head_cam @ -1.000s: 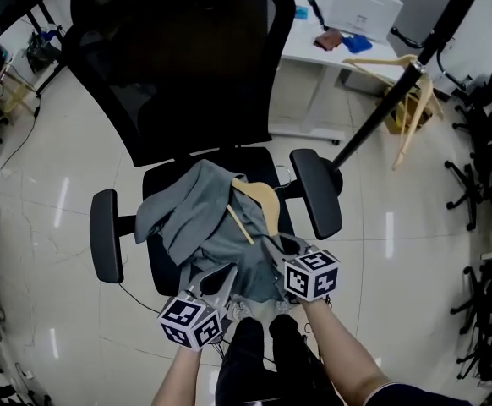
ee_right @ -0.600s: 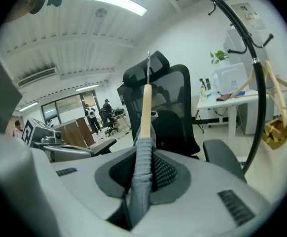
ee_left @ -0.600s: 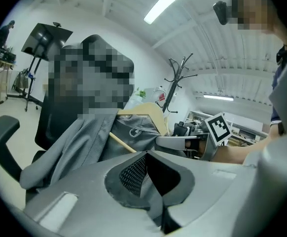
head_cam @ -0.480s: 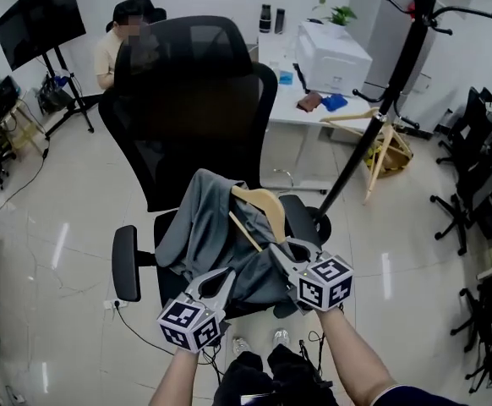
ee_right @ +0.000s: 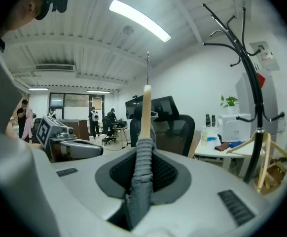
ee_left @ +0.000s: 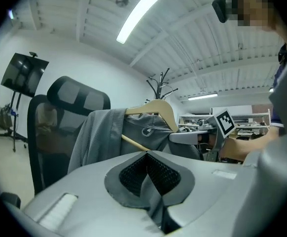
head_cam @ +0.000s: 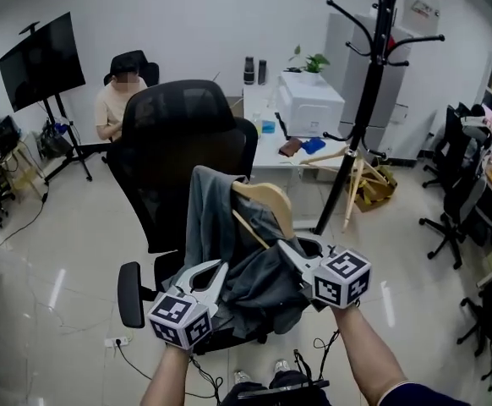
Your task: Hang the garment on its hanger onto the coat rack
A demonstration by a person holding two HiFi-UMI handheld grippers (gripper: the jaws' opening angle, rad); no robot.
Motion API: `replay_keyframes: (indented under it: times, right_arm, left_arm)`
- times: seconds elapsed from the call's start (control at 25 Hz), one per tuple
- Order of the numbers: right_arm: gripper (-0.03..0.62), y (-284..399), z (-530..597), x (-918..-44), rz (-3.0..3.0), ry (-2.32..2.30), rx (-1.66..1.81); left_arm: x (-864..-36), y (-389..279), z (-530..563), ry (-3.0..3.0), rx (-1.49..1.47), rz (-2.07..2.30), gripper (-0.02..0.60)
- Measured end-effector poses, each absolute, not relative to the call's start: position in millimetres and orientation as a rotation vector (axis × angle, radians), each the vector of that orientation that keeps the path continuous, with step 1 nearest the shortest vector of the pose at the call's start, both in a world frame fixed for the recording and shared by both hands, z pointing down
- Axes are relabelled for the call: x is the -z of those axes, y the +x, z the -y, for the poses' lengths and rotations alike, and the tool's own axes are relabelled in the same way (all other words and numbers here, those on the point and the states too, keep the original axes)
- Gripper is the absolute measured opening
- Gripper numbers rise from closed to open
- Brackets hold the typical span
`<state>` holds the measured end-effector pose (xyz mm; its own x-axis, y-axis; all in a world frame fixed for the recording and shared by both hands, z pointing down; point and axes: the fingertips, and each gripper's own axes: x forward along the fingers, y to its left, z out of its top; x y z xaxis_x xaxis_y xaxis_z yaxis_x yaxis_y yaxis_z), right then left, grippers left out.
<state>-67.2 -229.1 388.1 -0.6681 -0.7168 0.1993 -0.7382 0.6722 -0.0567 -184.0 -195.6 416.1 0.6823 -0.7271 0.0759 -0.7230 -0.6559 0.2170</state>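
A grey garment (head_cam: 229, 252) hangs on a wooden hanger (head_cam: 267, 201), lifted in front of the black office chair (head_cam: 178, 134). My left gripper (head_cam: 219, 267) is shut on a fold of the garment's lower left part; the fabric (ee_left: 151, 201) is pinched between its jaws. My right gripper (head_cam: 287, 248) is shut on the garment's ribbed edge (ee_right: 139, 181) by the hanger's right end, with the wooden hanger (ee_right: 146, 112) rising edge-on just beyond its jaws. The black coat rack (head_cam: 373, 83) stands to the right, behind the chair, with curved hooks at its top (ee_right: 232, 28).
Another wooden hanger (head_cam: 347, 163) hangs low on the rack. Behind it are a white desk (head_cam: 271, 146) and a printer (head_cam: 309, 100). A person (head_cam: 123, 91) sits at the far left by a screen on a stand (head_cam: 43, 62). More office chairs (head_cam: 453, 184) stand at the right.
Both grippers have lifted the garment and hanger from the chair seat to in front of the backrest. The head view has tilted up, so the rack's top hooks now show.
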Motion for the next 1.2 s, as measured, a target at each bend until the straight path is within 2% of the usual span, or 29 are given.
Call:
replay_keyframes:
  times: [0.36, 0.68, 1.2]
  right_arm:
    - [0.067, -14.5, 206.7, -290.7, 2.771, 1.275, -0.036]
    - [0.067, 63.0, 150.4, -230.5, 2.801, 1.334, 0.073]
    - [0.066, 208.3, 33.9, -194.0, 2.688, 1.485, 0.179]
  left_arm:
    - [-312.1, -141.5, 215.2, 2.897, 0.091, 1.072, -0.014]
    - [-241.9, -58.0, 190.7, 3.066, 0.204, 0.903, -0.014]
    - [-223.8, 100.3, 112.4, 3.138, 0.278, 0.624, -0.014]
